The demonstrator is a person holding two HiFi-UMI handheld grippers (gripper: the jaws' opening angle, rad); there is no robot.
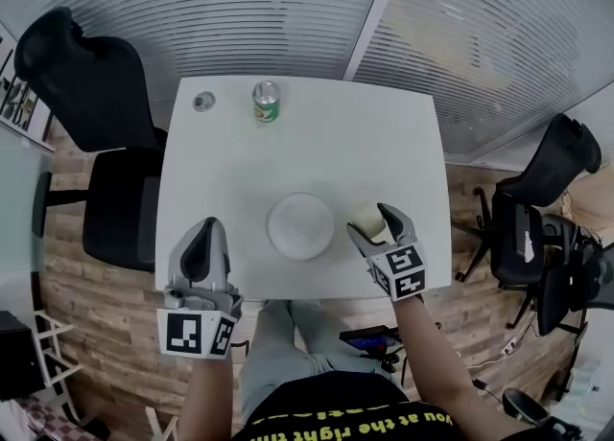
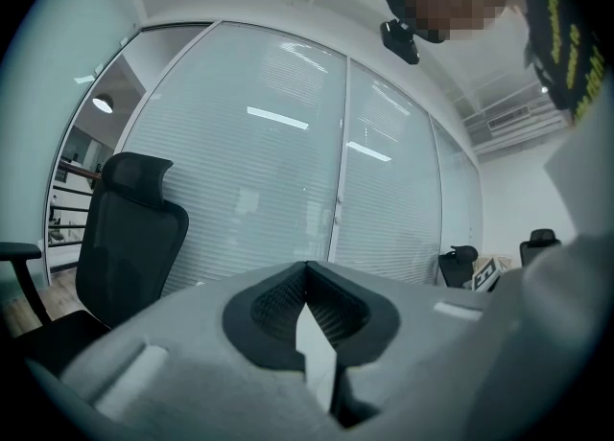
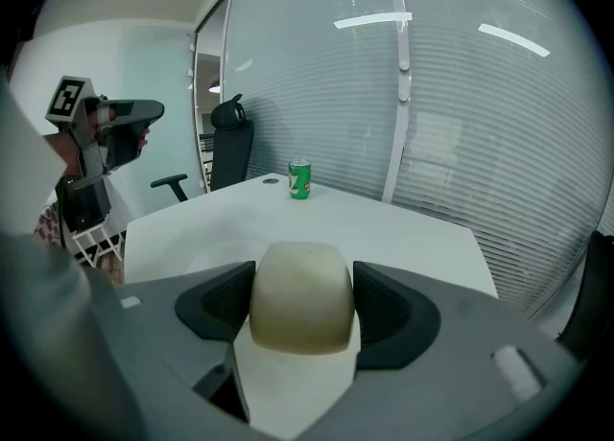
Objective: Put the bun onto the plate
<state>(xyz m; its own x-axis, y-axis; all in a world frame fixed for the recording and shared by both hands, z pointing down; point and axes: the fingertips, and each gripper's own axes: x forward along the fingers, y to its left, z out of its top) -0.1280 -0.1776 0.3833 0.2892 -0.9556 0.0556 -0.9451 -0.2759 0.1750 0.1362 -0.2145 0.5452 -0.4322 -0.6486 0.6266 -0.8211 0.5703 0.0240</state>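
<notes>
Bun (image 3: 299,297) is pinched in the right hand-held gripper (image 1: 370,221). Both pads press against its sides, so the jaws are closed down to bun width with nothing else in there. It's just beside the plate (image 1: 300,226), off the right rim, over the front part of the desk (image 1: 288,151). I can't tell from any view if it's lifted clear or touching the desk. The left hand-held gripper (image 1: 207,235) has its jaws together on nothing and hangs at the desk's front edge, left of the plate, so it's not helping. What I'd worry about: the bun looks soft and rounded and the pads only catch its flanks. Squeezing harder probably squashes it, and easing off could let it slide out and roll, maybe off the front edge since everything sits close to it. Second thing, if it goes across low, the bun or a jaw could clip the plate rim and shove the plate, as nothing pins it down. Letting go too high or right at the rim might let it roll back off. The can (image 1: 266,102) is well apart at the far side, so no issue there.
</notes>
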